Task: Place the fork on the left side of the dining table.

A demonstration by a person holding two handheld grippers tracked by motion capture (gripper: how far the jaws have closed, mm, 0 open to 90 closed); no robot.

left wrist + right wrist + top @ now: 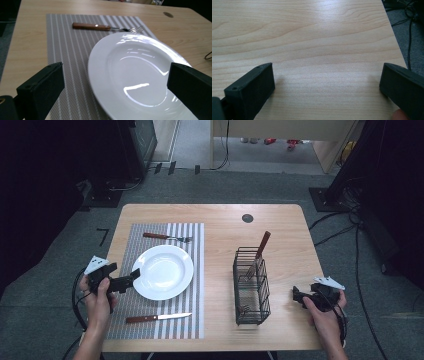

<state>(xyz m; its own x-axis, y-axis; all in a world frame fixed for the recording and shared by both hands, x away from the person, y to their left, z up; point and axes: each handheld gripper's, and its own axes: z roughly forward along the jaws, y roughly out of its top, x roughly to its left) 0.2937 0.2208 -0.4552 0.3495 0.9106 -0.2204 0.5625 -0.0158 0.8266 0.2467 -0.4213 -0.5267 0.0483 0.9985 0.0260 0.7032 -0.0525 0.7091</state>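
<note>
A light wooden tabletop (215,215) with rounded corners is seen from above, with a dark round grommet (247,218) set near its far edge. No brand, label or readable writing can be made out on anything in the pictures.

A grey striped placemat (185,320) is laid on the left half of the tabletop. A white round plate (163,272) is set on the middle of the placemat. To the right of the placemat, apart from it, a black wire cutlery basket (251,286) stands upright on the bare wood, and a brown wooden handle (263,244) is seen rising tilted out of its far end.

A fork (167,237) with a wooden handle is laid on the placemat just beyond the plate, tines toward the right. A knife (158,317) with a wooden handle is laid on the placemat on the near side of the plate, blade toward the right.

The left gripper (134,275) is held level at the left rim of the plate. In the left gripper view its jaws are spread wide on either side of the plate's near rim, and nothing is gripped between them.

The right gripper (296,296) is held near the right edge of the tabletop, well apart from the basket. Its jaws are also held wide open over bare wood, with nothing held.
</note>
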